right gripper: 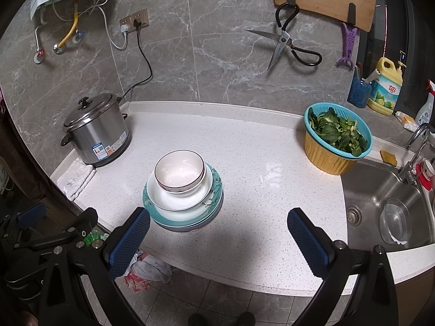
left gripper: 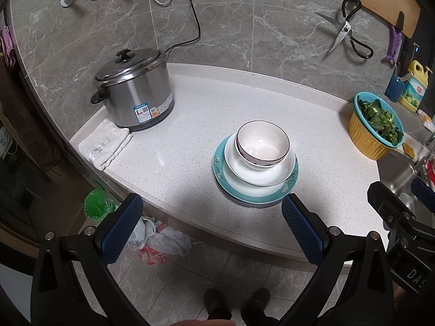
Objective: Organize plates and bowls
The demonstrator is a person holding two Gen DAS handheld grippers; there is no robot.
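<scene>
One stack of dishes stands on the white speckled counter (left gripper: pixel 206 114) (right gripper: pixel 258 163). A cream bowl with a dark rim (left gripper: pixel 262 142) (right gripper: pixel 179 171) tops it, resting in a white deep plate (left gripper: pixel 261 174) (right gripper: pixel 176 198), which lies on a teal floral plate (left gripper: pixel 231 183) (right gripper: pixel 212 201) over further plates. My left gripper (left gripper: pixel 210 205) is open and held back over the counter's near edge, its right pad beside the stack's front. My right gripper (right gripper: pixel 217 218) is open too, with the stack just ahead of its left pad. Nothing sits between either pair of fingers.
A steel rice cooker (left gripper: pixel 133 89) (right gripper: pixel 96 130) stands back left beside a folded white cloth (left gripper: pixel 104 144). A teal-and-yellow colander of greens (left gripper: pixel 376 125) (right gripper: pixel 337 138) sits right, next to the steel sink (right gripper: pixel 386 203) with a glass bowl. Scissors and a cutting board hang on the wall.
</scene>
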